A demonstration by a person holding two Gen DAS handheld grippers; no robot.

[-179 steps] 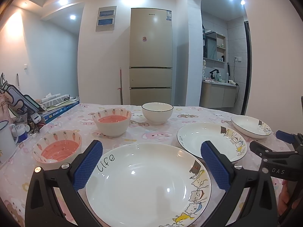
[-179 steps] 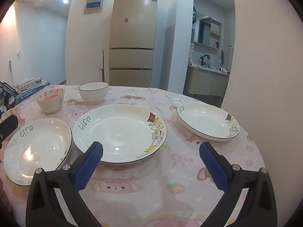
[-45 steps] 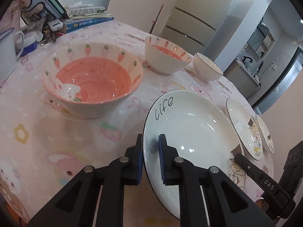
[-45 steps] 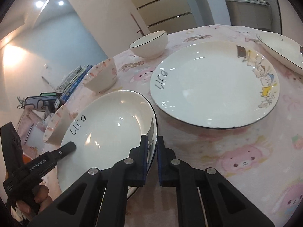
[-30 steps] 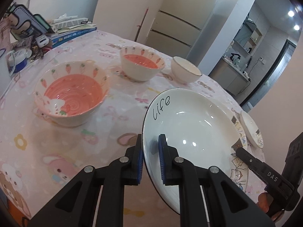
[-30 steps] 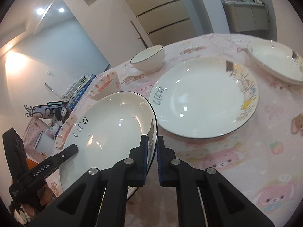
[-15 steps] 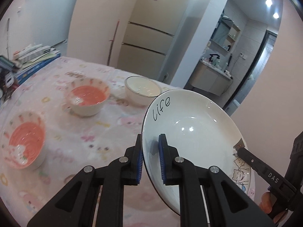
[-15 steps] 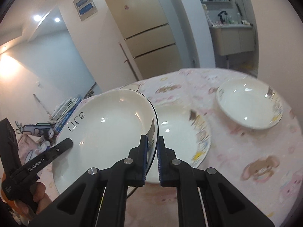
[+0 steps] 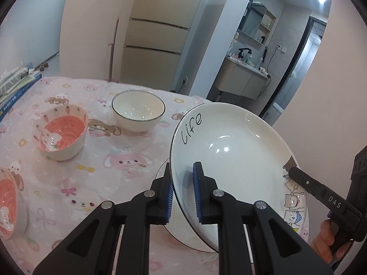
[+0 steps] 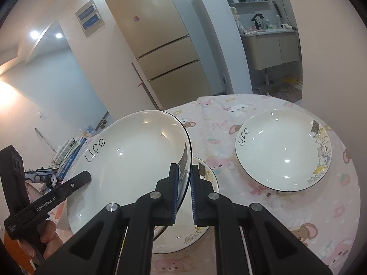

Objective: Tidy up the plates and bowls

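A large white plate [image 9: 229, 142] with "Life" written on it hangs tilted above the table, held at opposite rims. My left gripper [image 9: 182, 176] is shut on its near-left rim, and my right gripper [image 10: 184, 171] is shut on the opposite rim. Each view also shows the other gripper's finger lying across the held plate [image 10: 137, 151]. Directly beneath it a second cartoon plate [image 10: 197, 229] lies on the pink tablecloth [image 10: 298, 206], mostly hidden. A third, smaller "Life" plate [image 10: 284, 151] sits to the right.
A plain white bowl [image 9: 138, 112] and a carrot-patterned bowl with a pink inside [image 9: 60, 133] stand further back; another carrot bowl [image 9: 6, 208] shows at the left edge. Books [image 9: 13, 84] are stacked at the far left. A fridge [image 9: 156, 50] stands behind the table.
Both grippers have carried the plate up and rightward across the table, so it now hangs over the second plate. The carrot bowls have slid toward the left of the left wrist view.
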